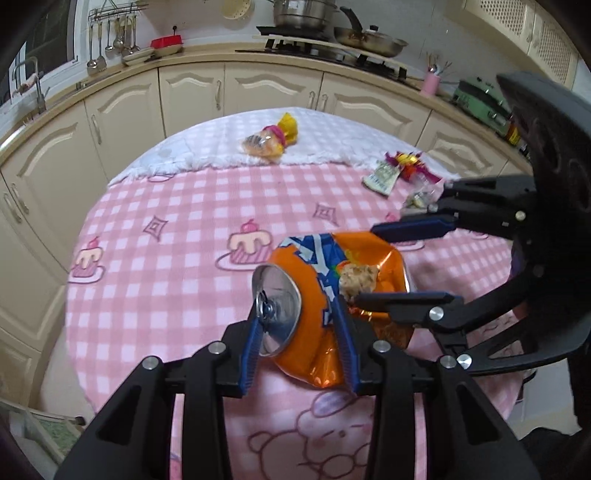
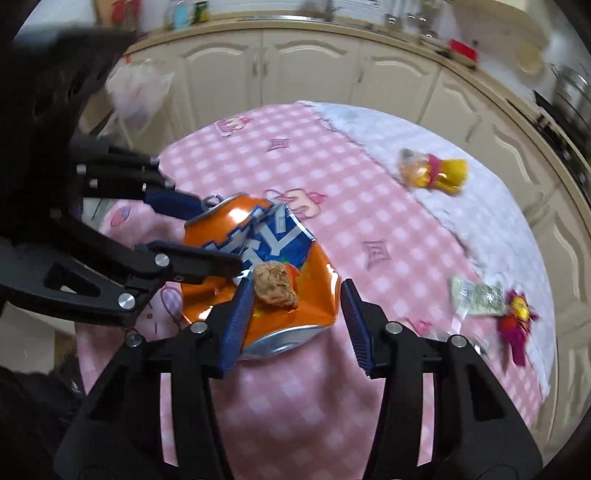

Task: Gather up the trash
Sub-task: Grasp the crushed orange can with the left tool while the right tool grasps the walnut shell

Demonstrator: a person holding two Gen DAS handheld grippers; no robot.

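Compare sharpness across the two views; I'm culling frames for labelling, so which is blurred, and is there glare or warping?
Left wrist view: sharp, with the crushed orange can crisp; the fisheye bends the counter into an arc. Right wrist view: motion blur smears the background cabinets and the wrappers, while the can stays fairly clear, with bright glare on its crumpled foil; the corners are dark.

Kitchen, indoor light. Round table (image 1: 155,206) w/ pink checked cloth, cupcake + bear prints, white cloth strip at far edge. Cream cabinets (image 1: 192,92) wrap around behind, arched door panels, metal handles. Beige countertop (image 1: 207,55) above. Gas hob (image 1: 332,51) w/ steel pot (image 1: 303,13) + frying pan (image 1: 369,37). Utensil rack (image 1: 114,33) on tiled wall, tap (image 1: 35,85) at left under dark window (image 1: 55,33).
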